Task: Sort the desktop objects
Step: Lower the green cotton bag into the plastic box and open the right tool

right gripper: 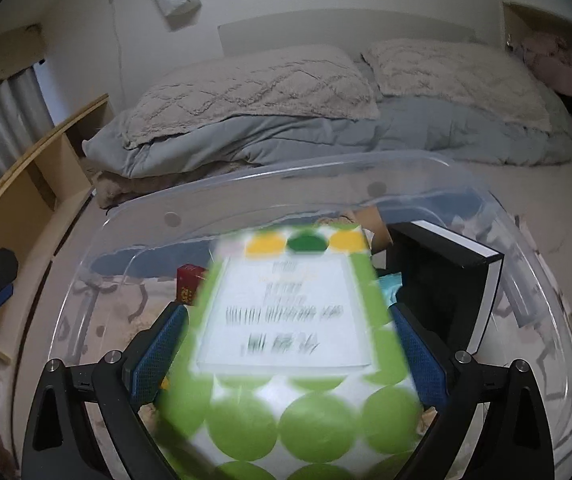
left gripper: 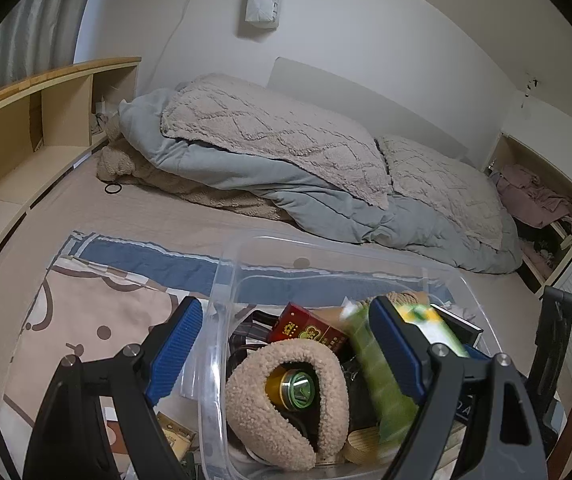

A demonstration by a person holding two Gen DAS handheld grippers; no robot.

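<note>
The bed point(left gripper: 134, 208) takes up most of the room, bedding point(left gripper: 286, 168) heaped along the far side by the wall, so the near half is the only open stretch. A patterned cloth point(left gripper: 98, 304) is spread there, and the clear bin point(left gripper: 216, 320) sits on it, with bare cloth to the left of its left wall. The bin's pretty full: a black box point(right gripper: 445, 280) stands on edge at the right, a fuzzy beige thing point(left gripper: 286, 400) curls around a gold can point(left gripper: 293, 386) near the front, and a red box point(left gripper: 305, 330) lies behind that. The right gripper point(right gripper: 286, 352) is over the bin with the green dotted pack point(right gripper: 293, 320) filling the gap between both blue pads; the pack is blurry, so can't tell if it's actually clamped. The left gripper point(left gripper: 282, 344) is spread wide with nothing in it, straddling the bin's left rim, one finger outside and one inside.
</note>
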